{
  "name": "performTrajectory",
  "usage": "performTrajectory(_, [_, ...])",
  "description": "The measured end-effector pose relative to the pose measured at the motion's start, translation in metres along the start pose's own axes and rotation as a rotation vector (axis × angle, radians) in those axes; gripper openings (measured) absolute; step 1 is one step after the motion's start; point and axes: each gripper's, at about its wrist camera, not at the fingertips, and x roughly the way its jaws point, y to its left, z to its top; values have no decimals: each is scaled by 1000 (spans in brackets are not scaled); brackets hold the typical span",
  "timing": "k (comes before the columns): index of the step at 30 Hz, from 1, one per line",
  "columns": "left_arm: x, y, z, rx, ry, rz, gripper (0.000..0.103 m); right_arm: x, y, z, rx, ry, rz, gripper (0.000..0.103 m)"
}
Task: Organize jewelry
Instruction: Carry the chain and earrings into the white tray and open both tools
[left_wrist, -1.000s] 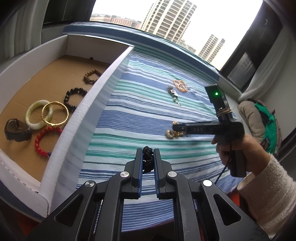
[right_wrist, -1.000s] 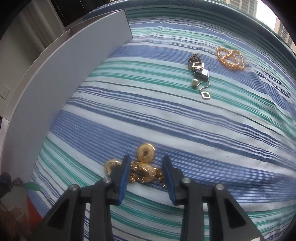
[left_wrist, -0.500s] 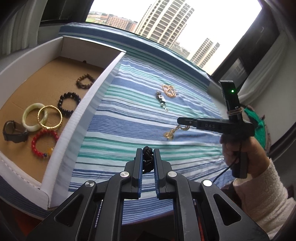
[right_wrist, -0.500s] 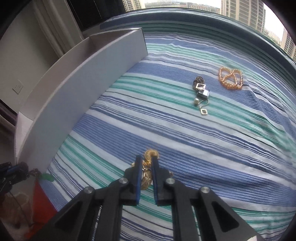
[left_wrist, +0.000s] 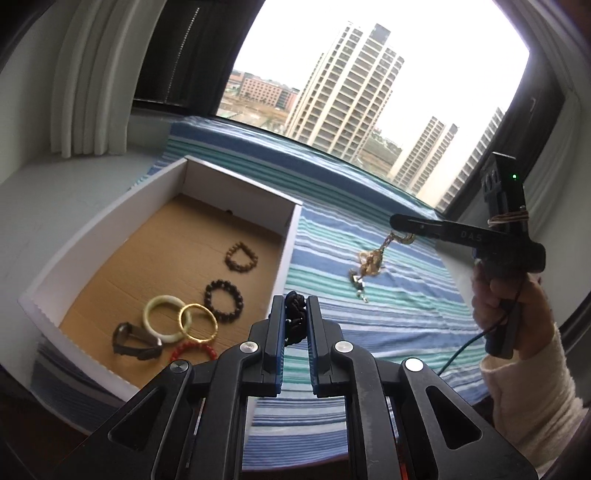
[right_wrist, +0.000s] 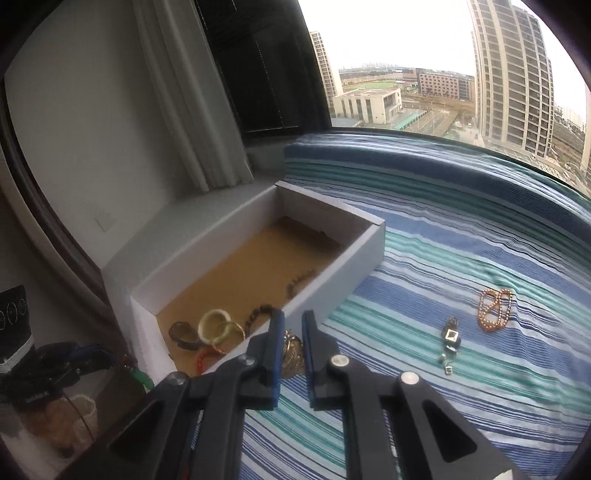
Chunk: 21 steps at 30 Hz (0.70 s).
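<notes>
My left gripper (left_wrist: 296, 308) is shut on a black braided bracelet (left_wrist: 295, 317), held above the striped cloth by the box's right wall. My right gripper (right_wrist: 293, 332) is shut on a gold chain piece (right_wrist: 292, 355); in the left wrist view it hangs (left_wrist: 373, 258) from that gripper (left_wrist: 400, 230) above the cloth. The white box (left_wrist: 103, 243) with a brown floor holds bead bracelets (left_wrist: 224, 301), a jade bangle (left_wrist: 162, 321), a gold bangle (left_wrist: 198, 323), a red bracelet (left_wrist: 194, 349) and a watch (left_wrist: 135, 341).
On the striped cloth (right_wrist: 461, 251) lie a silver pendant piece (right_wrist: 450, 341) and an orange bead strand (right_wrist: 495, 308). The window and a curtain (right_wrist: 184, 110) stand behind. Dark clutter (right_wrist: 48, 365) sits left of the box.
My right gripper closed on the gold chain piece and lifted it off the cloth. Both grippers rose and pulled back, so the whole box shows.
</notes>
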Motion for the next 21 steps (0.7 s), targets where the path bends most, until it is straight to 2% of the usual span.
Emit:
performTrajectory(4, [28,39,4,-42,35,69,8,38,27,25,-7,17,53,10])
performTrajectory(9, [65,79,16,-58,55,151,8,104,58,35,-35,78,73,10])
performTrajectory(14, [104,103,27,-72,80,213,8,174,86,41,-99,119,53,10])
performTrajectory(19, [134,111,15,-48,153,265,10,221,104,37,-157,125,-5,11])
performTrajectory(20, [136,111,11,-42,165,284,14,227,104,36,-156,124,-10,12])
performTrajectory(21, [137,111,6,-37,176,288,25,230,103,34,-150,126,-17,17])
